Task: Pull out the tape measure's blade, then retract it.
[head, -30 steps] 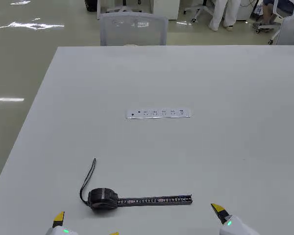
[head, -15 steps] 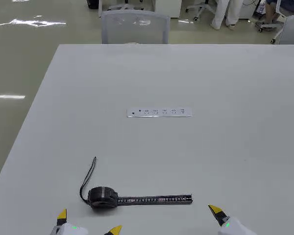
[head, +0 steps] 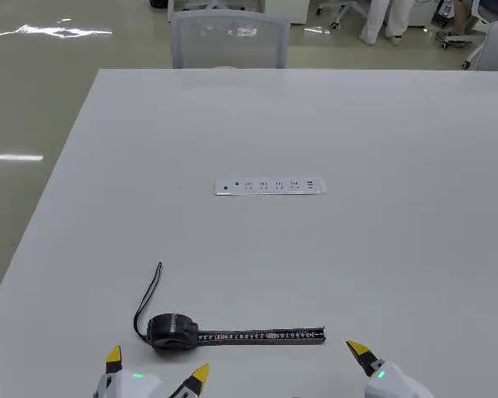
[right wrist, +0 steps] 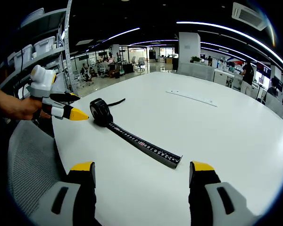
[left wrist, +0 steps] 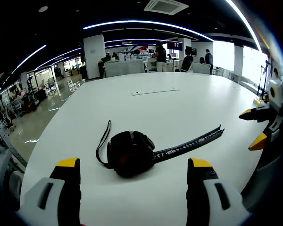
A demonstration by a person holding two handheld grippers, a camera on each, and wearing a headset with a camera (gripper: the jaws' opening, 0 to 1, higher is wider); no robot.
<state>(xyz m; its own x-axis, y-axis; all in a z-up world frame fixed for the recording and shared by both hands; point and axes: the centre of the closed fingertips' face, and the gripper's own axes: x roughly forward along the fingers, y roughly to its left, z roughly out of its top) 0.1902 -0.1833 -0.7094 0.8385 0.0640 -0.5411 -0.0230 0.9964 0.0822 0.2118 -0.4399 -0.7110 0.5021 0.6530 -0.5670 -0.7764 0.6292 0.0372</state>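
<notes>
A black tape measure (head: pixel 173 332) lies on the white table (head: pixel 315 124) near its front edge, with a black wrist strap (head: pixel 148 297) curling off behind it. Its dark blade (head: pixel 261 337) is pulled out flat to the right. My left gripper (head: pixel 156 366) stands open just in front of the case (left wrist: pixel 130 153), apart from it. My right gripper (right wrist: pixel 141 172) is open near the blade's free end (right wrist: pixel 172 161), not touching it; one yellow tip of it (head: pixel 357 351) shows in the head view. In the right gripper view the case (right wrist: pixel 100 111) lies beside the left gripper (right wrist: pixel 70 106).
A white power strip (head: pixel 269 186) is set into the middle of the table. A grey mesh chair (head: pixel 228 40) stands at the far edge. People and more chairs are on the floor beyond the table.
Both grippers have come forward a little toward the tape measure, the left one showing both yellow tips now. The tape measure and its blade lie as before.
</notes>
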